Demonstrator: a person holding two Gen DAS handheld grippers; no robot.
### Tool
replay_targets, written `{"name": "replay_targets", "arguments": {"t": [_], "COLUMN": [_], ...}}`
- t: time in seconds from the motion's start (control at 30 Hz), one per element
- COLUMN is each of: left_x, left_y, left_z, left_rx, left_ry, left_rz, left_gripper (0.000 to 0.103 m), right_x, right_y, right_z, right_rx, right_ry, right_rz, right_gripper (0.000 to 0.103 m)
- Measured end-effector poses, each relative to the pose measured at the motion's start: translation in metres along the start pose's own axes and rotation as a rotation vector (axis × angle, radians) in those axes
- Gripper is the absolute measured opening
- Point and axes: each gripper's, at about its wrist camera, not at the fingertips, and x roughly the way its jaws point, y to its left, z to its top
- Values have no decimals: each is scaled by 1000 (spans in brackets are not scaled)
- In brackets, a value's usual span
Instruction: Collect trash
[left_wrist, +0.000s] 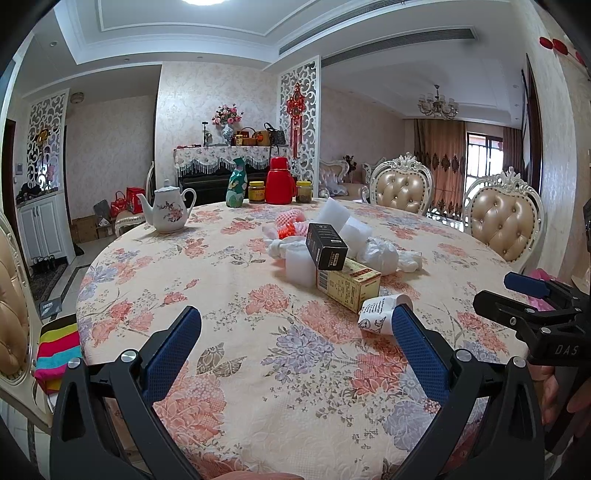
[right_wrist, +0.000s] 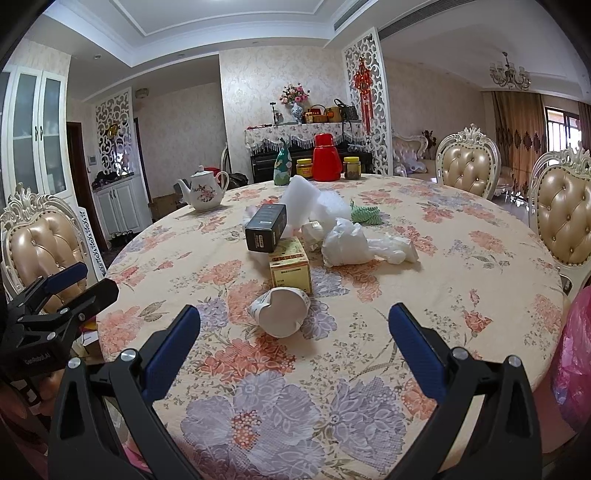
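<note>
Left claw (left_wrist: 297, 325) released, fingers spread wide, low over the near edge of the round floral surface (left_wrist: 221, 295), gripping nothing. Right claw (right_wrist: 293, 325) likewise released and empty, over the same surface.

Trash pile ahead of both claws, toward mid-surface. Nearest item: crumpled paper cup (right_wrist: 280, 312), on its side, open mouth facing the right claw, just beyond and between its fingertips. From the left claw the same cup (left_wrist: 382, 314) sits just past the right fingertip.

Beyond the cup: yellow carton (right_wrist: 290, 267), nearly touching the cup. Black box (right_wrist: 266, 227) tilted, resting on the carton's far end. White foam blocks (right_wrist: 306, 199) behind the box. Crumpled white plastic bag (right_wrist: 347, 243) right of the carton. Green mesh scrap (right_wrist: 365, 214) further back. Red-orange fruit netting (left_wrist: 291, 225) seen from the left claw, behind the black box.

Far edge of surface: white teapot (left_wrist: 168, 208) ahead-left, red thermos (left_wrist: 279, 181), green-wrapped bottle (left_wrist: 236, 186), two jars (left_wrist: 256, 191).

Pink plastic bag (right_wrist: 572, 354) hangs off the surface edge, right of the right claw.
</note>
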Motion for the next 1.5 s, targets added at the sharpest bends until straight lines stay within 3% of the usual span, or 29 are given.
{"name": "replay_targets", "arguments": {"t": [1.5], "left_x": [-2], "left_y": [-2], "left_z": [0], "left_rx": [-2], "left_ry": [1], "left_rz": [-2], "left_gripper": [97], "right_x": [0], "right_y": [6], "right_z": [0], "right_rx": [10], "right_ry": [1], "right_rz": [11], "right_gripper": [99]}}
